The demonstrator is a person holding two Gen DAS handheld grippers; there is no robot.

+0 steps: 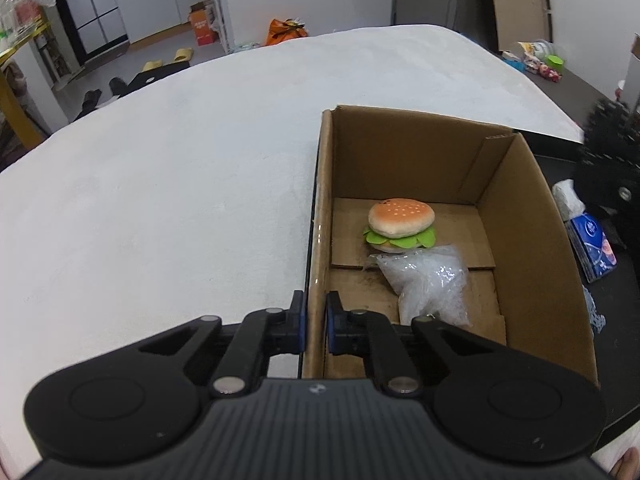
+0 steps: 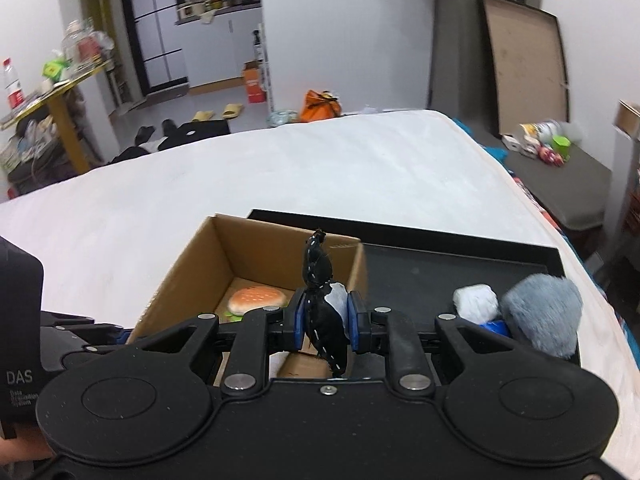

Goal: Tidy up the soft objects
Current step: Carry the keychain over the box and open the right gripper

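The bed point(image 1: 160, 180) is the big white thing spreading out ahead of both grippers. The box point(image 1: 520, 220) sits on it, and the left gripper point(image 1: 315, 322) is clamped on its left wall, one finger each side. Inside, ahead and right of those jaws, the burger point(image 1: 400, 226) touches a clear bag point(image 1: 428, 288). The right gripper point(image 2: 323, 322) is squeezing a black-and-white plush point(image 2: 324, 320) over the box's near right corner; grey fluff point(image 2: 542, 316) sits off to its right.

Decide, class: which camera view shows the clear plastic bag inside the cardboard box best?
The left wrist view. There the clear plastic bag lies in full sight on the cardboard box floor, against the plush burger. In the right wrist view the right gripper and its black item hide it.
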